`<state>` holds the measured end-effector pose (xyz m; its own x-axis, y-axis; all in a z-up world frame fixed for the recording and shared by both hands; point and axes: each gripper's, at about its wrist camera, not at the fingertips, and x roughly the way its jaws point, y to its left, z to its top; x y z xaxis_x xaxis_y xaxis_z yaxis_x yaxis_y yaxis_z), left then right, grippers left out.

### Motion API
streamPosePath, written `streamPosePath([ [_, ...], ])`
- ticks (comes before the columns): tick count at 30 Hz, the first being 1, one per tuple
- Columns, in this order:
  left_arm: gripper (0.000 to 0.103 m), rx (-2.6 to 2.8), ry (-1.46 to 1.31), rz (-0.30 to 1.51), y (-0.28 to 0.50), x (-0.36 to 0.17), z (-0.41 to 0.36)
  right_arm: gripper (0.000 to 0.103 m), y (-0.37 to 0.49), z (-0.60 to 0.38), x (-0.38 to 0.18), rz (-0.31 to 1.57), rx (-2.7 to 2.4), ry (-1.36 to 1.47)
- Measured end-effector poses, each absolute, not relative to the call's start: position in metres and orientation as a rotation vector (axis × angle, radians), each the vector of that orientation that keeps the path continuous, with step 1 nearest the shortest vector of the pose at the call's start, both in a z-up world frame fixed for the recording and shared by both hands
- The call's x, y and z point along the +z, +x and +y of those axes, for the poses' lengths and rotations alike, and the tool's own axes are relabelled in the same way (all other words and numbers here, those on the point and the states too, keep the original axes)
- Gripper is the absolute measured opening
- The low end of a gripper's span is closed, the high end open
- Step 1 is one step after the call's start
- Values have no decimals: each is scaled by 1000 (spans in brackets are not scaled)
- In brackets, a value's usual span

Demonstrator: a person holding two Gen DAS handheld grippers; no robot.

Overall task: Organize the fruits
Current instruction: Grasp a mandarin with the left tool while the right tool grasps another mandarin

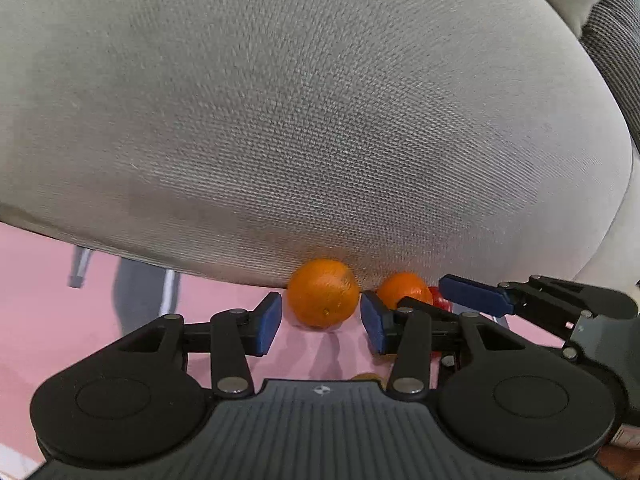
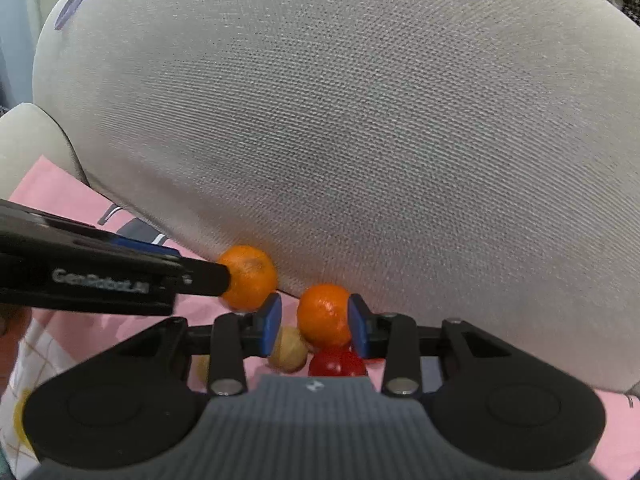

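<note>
Two oranges lie on a pink cloth [image 1: 224, 300] against a big grey cushion [image 1: 320, 120]. In the left wrist view my left gripper [image 1: 322, 322] is open around the bigger orange [image 1: 323, 293], with a thin gap showing at the left pad. The smaller orange [image 1: 404, 289] sits to its right. In the right wrist view my right gripper [image 2: 316, 325] brackets that smaller orange [image 2: 325, 314]: the right pad is at its skin, the left pad stands clear of it. A red fruit [image 2: 338, 362] and a beige round nut [image 2: 289, 354] lie just below it.
The cushion [image 2: 360, 140] rises right behind the fruit and fills most of both views. The left gripper's fingers [image 2: 200, 276] cross in from the left, reaching the bigger orange [image 2: 252, 276]. The right gripper's fingers [image 1: 476, 299] come in close beside the left one.
</note>
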<state>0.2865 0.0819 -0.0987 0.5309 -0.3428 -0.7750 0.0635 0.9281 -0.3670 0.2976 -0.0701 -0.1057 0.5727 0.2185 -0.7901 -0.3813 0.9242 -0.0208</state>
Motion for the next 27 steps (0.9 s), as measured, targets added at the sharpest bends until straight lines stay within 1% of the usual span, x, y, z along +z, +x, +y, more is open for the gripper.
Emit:
streamPosePath([
  [5,53,-229,-346,1017,295,-113,81,34,309,-66,-118,901,349,-220],
  [8,55,-240,-373,1023,299,-118,81,34,311,-64,-124,900,344,-235],
  [11,57,-247,-363,1030,300,-124,74,34,314,-64,-130,916,340,-239],
  [19,57,-243,-348,1061,301,-136,52,36,315,-64,-142,921,349,-249],
  [20,57,-242,-345,1060,300,-137,49,36,315,-64,-143,921,350,-247],
  [21,53,-245,-346,1060,299,-137,48,35,316,-65,-143,922,350,-243],
  [27,52,-244,-332,1056,308,-137,33,34,319,-69,-139,925,350,-243],
])
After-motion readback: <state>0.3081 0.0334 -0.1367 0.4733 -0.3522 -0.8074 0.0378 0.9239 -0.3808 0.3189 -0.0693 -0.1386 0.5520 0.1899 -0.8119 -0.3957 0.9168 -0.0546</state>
